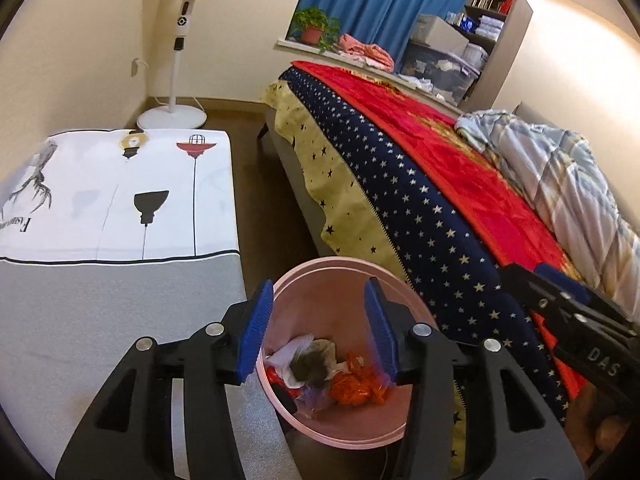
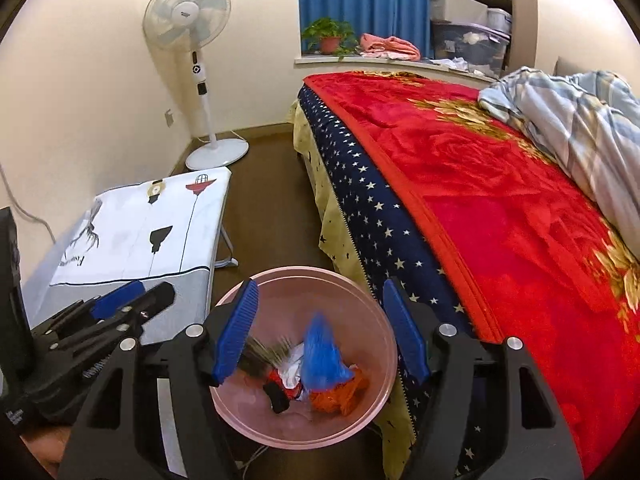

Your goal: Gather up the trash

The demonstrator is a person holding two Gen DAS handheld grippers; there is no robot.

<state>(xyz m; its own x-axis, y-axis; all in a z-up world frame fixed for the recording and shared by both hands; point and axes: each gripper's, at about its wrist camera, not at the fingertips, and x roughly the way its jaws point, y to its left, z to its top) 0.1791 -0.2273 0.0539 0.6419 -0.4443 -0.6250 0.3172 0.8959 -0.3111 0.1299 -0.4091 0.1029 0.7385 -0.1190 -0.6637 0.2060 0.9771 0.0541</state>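
Left wrist view: left gripper [image 1: 318, 326] hung over the pink bin [image 1: 348, 436], jaws spread wide, nothing between them. Bin was round, smooth plastic, sitting on the floor between the white printed tabletop [image 1: 100, 184] and the bed [image 1: 440, 184]. Crumpled trash [image 1: 320, 372] lay at the bottom: white paper, orange plastic wrap, a dark blurred lump. Right gripper [image 1: 568, 304] showed at the right edge over the bed; couldn't tell its state there.

Right wrist view: right gripper [image 2: 322, 326] was also above the bin [image 2: 256, 424], jaws spread. A blurred blue plastic piece [image 2: 320, 356] sat between the fingers, touching neither, over the trash pile.
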